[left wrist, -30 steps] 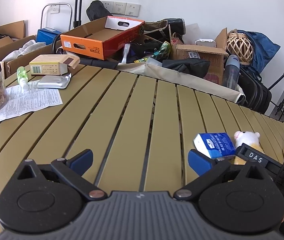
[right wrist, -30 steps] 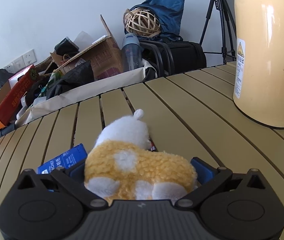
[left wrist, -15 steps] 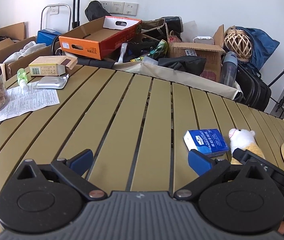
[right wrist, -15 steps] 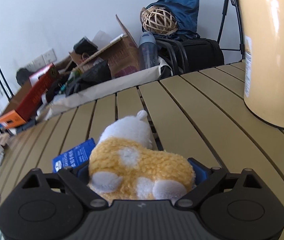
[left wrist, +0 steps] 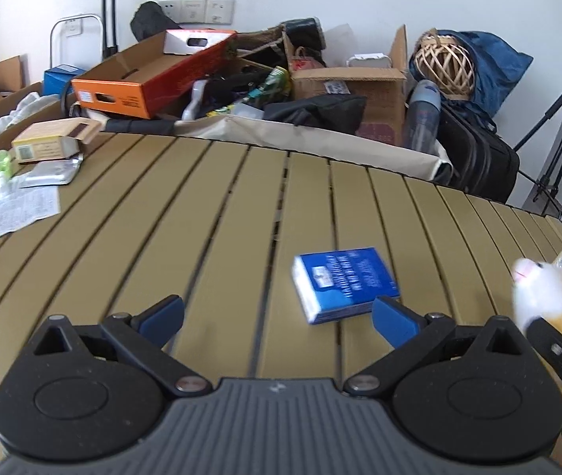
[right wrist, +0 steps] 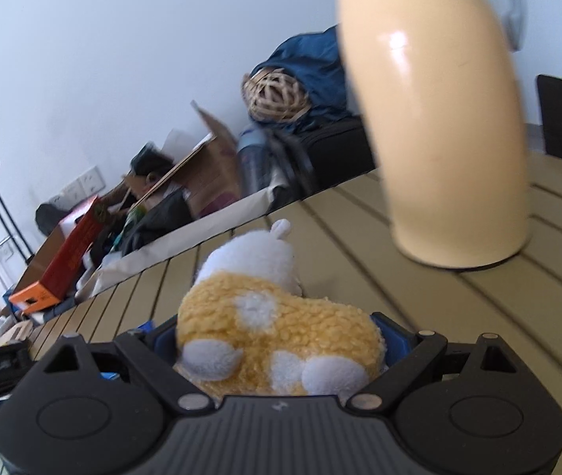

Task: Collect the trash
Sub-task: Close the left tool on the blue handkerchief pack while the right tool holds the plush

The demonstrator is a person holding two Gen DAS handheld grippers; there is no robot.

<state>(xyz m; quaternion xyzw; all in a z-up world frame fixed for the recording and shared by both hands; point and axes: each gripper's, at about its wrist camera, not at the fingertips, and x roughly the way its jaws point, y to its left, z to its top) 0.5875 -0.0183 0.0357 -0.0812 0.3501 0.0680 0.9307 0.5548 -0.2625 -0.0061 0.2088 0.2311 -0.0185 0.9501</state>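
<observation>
The left claw (left wrist: 277, 314) hangs over the slatted worktop (left wrist: 209, 213) with its jaws spread wide and nothing between them. The blue packet (left wrist: 344, 283), likely the next piece of trash, lies flat on the slats at about one o'clock from that claw, just ahead of its right fingertip (left wrist: 393, 318) and partly outside the gap. Its long axis runs from roughly eleven to five o'clock in the left wrist view, so it sits skewed to the line between the pads. The right claw (right wrist: 277, 340) is already full: it clasps the yellow-and-white plush toy (right wrist: 277, 324) across its body, jaws wide around it, with the cream jug (right wrist: 439, 118) standing near at one o'clock. The empty left claw is therefore the nearer free one; reaching the packet probably calls for a small shift toward one o'clock and perhaps a slight roll to square the pads to its narrow sides.
</observation>
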